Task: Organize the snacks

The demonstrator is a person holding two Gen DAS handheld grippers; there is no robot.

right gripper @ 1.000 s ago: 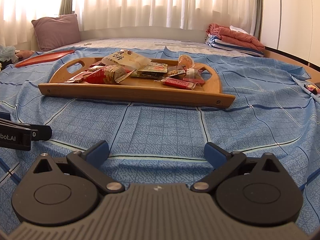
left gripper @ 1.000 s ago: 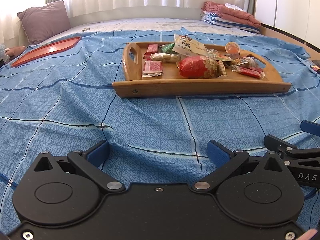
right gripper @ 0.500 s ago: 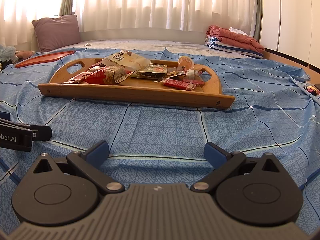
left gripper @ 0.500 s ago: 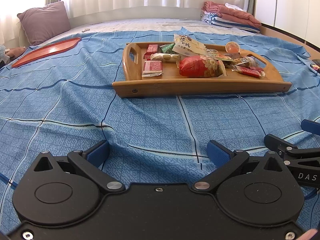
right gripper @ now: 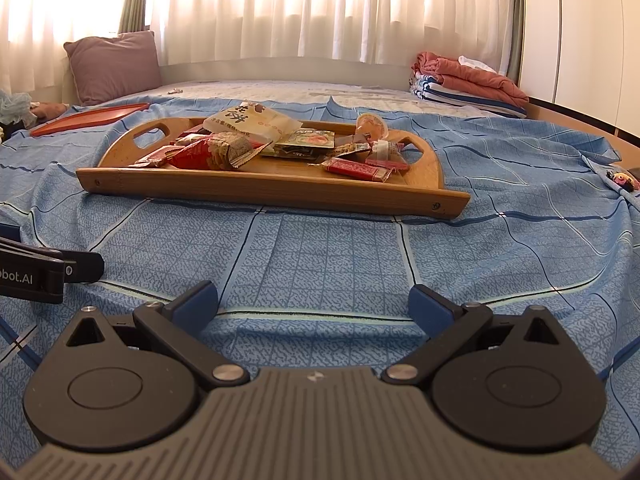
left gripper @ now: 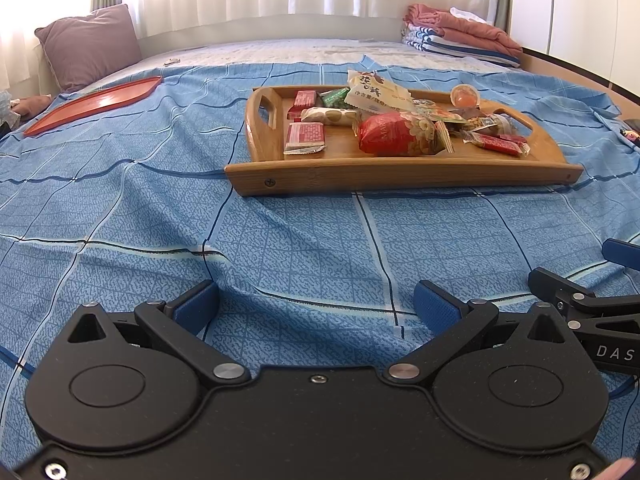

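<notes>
A: Where do the snacks lie, going left to right?

B: The red tray [left gripper: 96, 100] lies far left on the bed [left gripper: 304, 240], seemingly bare, though it is seen too edge-on to be sure. All the snacks [left gripper: 396, 124] sit heaped in the wooden tray [left gripper: 400, 172]: pink packet [left gripper: 305, 137], big red bag [left gripper: 396, 135], red bar [left gripper: 496, 143].

A: And the grippers?

B: The left gripper [left gripper: 316, 304] and right gripper [right gripper: 314, 300] both hover low over the bed, fingers spread, holding nothing.

A: How to sort well?

B: That heap fits sorting ahead or snacks just gathered. If picking, take loose edge pieces singly, pinching the wrapper's flat sides, not the crinkly ends.
</notes>
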